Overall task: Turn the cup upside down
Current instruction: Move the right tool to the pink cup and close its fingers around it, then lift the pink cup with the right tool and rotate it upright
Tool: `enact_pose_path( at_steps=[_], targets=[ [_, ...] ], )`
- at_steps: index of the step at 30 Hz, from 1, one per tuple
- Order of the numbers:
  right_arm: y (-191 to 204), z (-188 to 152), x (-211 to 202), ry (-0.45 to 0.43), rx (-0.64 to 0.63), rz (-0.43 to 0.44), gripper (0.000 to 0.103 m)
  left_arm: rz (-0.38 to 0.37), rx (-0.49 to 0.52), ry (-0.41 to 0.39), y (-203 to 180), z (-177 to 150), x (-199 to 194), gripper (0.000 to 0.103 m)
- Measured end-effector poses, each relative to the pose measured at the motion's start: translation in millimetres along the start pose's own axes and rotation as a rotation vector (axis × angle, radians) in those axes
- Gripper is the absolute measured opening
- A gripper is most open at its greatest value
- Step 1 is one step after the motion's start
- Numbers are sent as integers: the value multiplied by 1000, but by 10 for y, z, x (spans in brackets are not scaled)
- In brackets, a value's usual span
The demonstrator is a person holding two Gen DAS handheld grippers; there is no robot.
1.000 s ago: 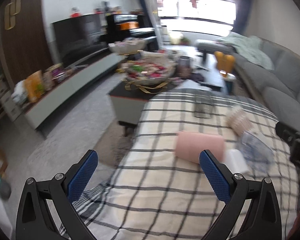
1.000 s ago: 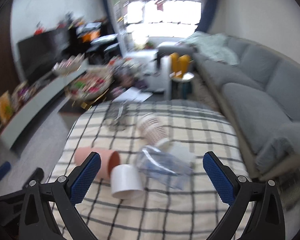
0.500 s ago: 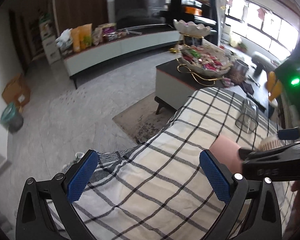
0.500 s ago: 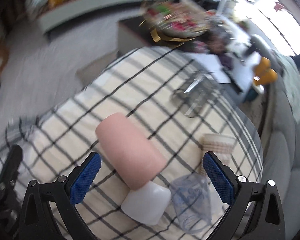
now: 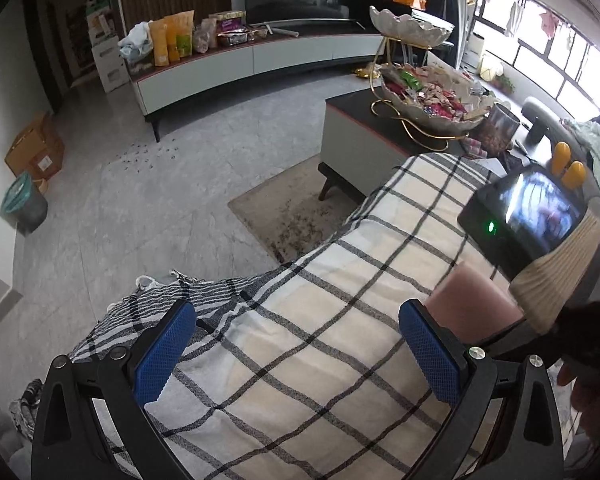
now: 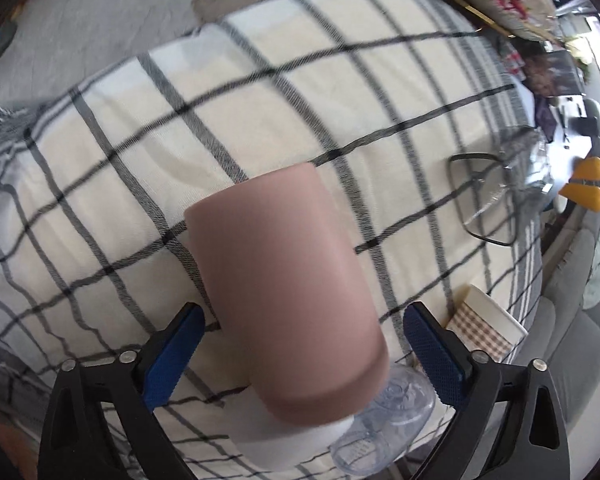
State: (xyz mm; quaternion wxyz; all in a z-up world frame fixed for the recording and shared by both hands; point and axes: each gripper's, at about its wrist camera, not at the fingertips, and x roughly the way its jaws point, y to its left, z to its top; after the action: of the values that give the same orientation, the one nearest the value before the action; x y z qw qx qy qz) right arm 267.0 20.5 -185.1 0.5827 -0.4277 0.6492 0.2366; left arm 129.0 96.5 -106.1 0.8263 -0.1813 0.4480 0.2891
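Observation:
A pink cup (image 6: pixel 288 292) lies on its side on the checked tablecloth (image 6: pixel 260 92). My right gripper (image 6: pixel 304 356) is open, with its blue pads (image 6: pixel 172 356) on either side of the cup's near end, not closed on it. The cup's far end shows in the left wrist view (image 5: pixel 472 304), partly behind the right gripper's body. My left gripper (image 5: pixel 296 356) is open and empty above the cloth, left of the cup.
A white cup (image 6: pixel 296 444) and a clear plastic cup (image 6: pixel 388 428) lie against the pink cup's near end. A checked paper cup (image 6: pixel 484 328) and a clear glass (image 6: pixel 496 196) lie to the right. A coffee table (image 5: pixel 364 124) with a snack bowl stands beyond the cloth's edge.
My right gripper has dropped down over the pink cup, which now sits between its pads. My left gripper has swung left, away from the cups.

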Motion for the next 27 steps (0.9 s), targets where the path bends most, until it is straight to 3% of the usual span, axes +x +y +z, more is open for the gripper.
enact_pose_path(
  at_steps=[5,12,19,24,27],
  targets=[
    [41,24,38,1,25,5,76,8,3,9,15,9,64,103],
    [39,-24,-209,-78,57,-3,75,-19,33,8,9,-8,9,103],
    [-151,-286,-636,-201,239,51,73,-88,67,-37,134,114,-154,103],
    [-161,-715,-919,-324,431,118,73,-112,112,-76,252,206,-287,103],
    [-190,-1072,-880,-379,546,171,73,-125,132,-103,295,215,-402,103]
  ],
)
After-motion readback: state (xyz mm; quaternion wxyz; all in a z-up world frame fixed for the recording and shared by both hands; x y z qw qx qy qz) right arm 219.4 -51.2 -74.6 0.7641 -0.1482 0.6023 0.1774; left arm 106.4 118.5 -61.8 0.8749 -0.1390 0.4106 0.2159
